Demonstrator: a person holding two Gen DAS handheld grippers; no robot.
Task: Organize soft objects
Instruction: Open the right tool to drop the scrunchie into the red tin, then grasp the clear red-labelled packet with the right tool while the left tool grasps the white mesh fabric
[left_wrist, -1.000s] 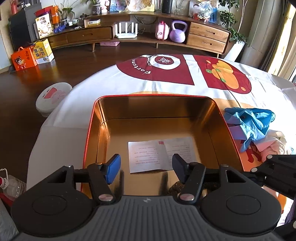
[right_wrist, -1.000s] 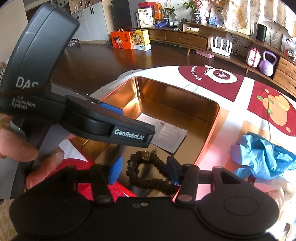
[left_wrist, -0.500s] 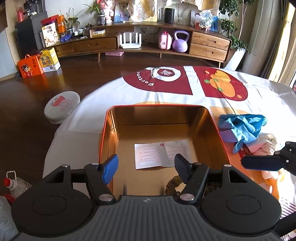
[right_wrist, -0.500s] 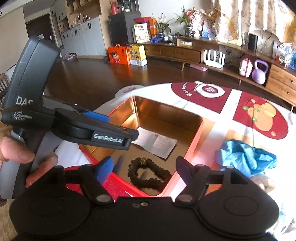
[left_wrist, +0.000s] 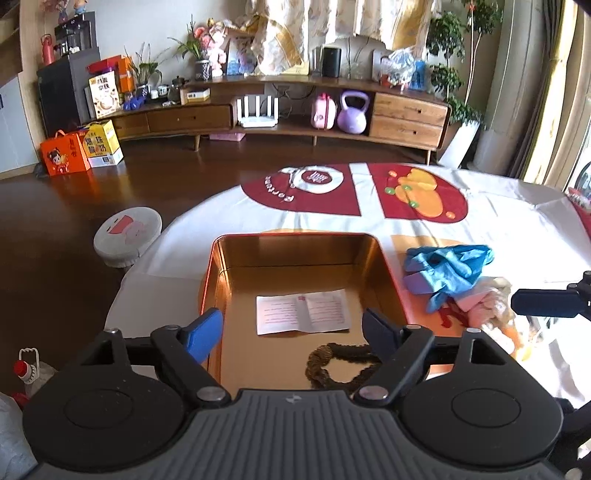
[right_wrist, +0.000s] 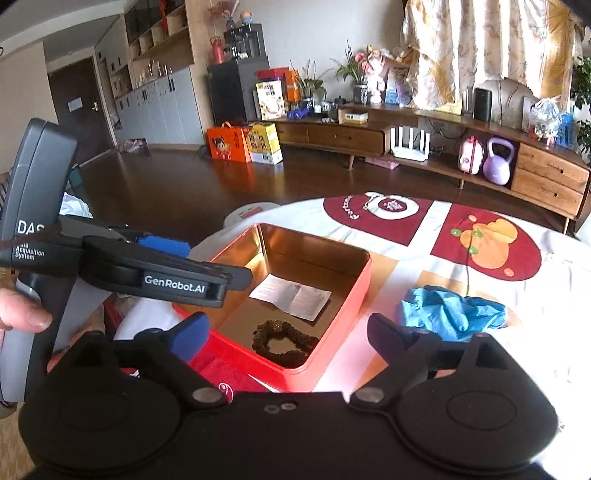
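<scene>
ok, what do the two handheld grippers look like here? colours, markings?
Both match. The left gripper and the right gripper each have black finger arms on round black hubs, one bright blue pad, one dark navy pad. From the right wrist, the left unit's grey handle reads "DAS", its black bar "GenRobot.AI". No cables or sleeves show.

Counted on the table: one red tin (left_wrist: 388, 275); one paper leaflet (left_wrist: 303, 311) and one brown scrunchie (left_wrist: 332, 363) inside it; one blue glove bundle (left_wrist: 448, 271); one pink cloth (left_wrist: 480, 301)

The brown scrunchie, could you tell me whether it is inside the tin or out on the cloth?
Inside: the scrunchie lies on the tin's gold floor, near the paper leaflet.
</scene>
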